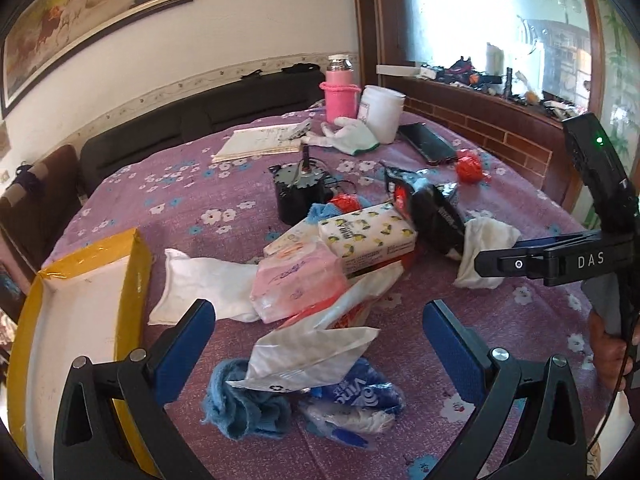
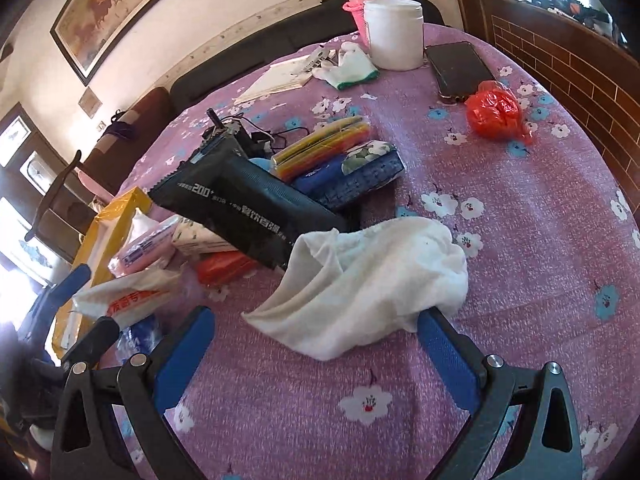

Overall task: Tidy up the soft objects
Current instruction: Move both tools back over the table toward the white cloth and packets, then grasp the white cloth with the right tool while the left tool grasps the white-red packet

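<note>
Big yellow box (image 1: 132, 264) waits at the left, well apart from the white cloth (image 2: 372, 280). Right gripper (image 2: 316, 334), jaws apart, straddles the cloth's near edge (one pad touching); pinch thin and it may slip. Left gripper (image 1: 320, 328), jaws apart, risks snagging the crumpled plastic bag (image 1: 312, 350).

A lived-in home. A framed painting (image 1: 92, 12) hangs upper left. A flowered tablecloth (image 1: 168, 200) fills the centre.
</note>
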### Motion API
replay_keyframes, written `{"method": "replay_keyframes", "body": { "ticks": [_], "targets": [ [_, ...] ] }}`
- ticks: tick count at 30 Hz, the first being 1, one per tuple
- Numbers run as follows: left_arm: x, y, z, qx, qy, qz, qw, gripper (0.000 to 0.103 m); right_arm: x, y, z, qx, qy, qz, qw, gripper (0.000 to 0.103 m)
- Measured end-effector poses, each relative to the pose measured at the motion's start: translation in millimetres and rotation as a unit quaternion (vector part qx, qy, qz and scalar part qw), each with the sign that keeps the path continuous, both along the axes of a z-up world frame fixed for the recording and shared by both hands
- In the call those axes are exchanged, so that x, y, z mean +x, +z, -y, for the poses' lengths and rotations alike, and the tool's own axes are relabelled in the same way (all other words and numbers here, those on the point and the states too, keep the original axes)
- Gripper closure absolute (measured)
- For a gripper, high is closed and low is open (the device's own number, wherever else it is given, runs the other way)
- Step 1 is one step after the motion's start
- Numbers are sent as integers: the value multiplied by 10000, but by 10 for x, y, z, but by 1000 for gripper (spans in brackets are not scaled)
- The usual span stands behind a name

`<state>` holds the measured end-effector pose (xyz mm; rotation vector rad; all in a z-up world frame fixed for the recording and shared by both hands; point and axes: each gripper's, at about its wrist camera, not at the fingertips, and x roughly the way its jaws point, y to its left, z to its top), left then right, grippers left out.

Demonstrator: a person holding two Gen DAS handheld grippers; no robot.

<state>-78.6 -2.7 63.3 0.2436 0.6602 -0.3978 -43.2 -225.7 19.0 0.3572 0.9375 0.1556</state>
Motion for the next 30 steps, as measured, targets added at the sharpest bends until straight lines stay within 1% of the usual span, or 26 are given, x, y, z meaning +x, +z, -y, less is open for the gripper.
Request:
{"method": "replay_keyframes", "body": {
  "ticks": [4, 11, 15, 17, 18, 19, 21, 22, 24, 25, 30],
  "targets": [
    [40, -26, -6, 151, 289, -67, 9994, 0, 94, -47, -34, -172, -109, -82, 9998, 1],
    [143, -90, -72, 235, 689, -327, 9968, 0, 209, -68, -119, -507, -235, -173, 9983, 1],
    [171, -120, -122, 215, 818, -432, 9955, 0, 245, -76, -148, -677, -304, -221, 9970, 1],
    [177, -126, -130, 229, 852, -449, 9951, 0, 242, -72, -149, -746, -332, -230, 9964, 3],
    [179, -126, -131, 226, 855, -453, 9951, 0, 242, -70, -152, -794, -341, -238, 9960, 6],
    [180, -126, -135, 211, 850, -462, 9951, 0, 236, -65, -151, -884, -357, -247, 9951, 12],
    [178, -127, -134, 210, 848, -468, 9951, 0, 227, -57, -140, -998, -379, -275, 9939, 21],
    [174, -131, -133, 211, 844, -472, 9951, 0, 219, -53, -120, -1003, -384, -283, 9938, 25],
    [176, -132, -136, 198, 835, -485, 9951, 0, 199, -49, -77, -979, -396, -291, 9940, 31],
    [183, -136, -133, 198, 833, -496, 9951, 0, 189, -48, -55, -948, -392, -293, 9943, 33],
    [155, -130, -135, 150, 808, -517, 9953, 0, 157, -45, -16, -841, -400, -252, 9953, 34]
  ]
}}
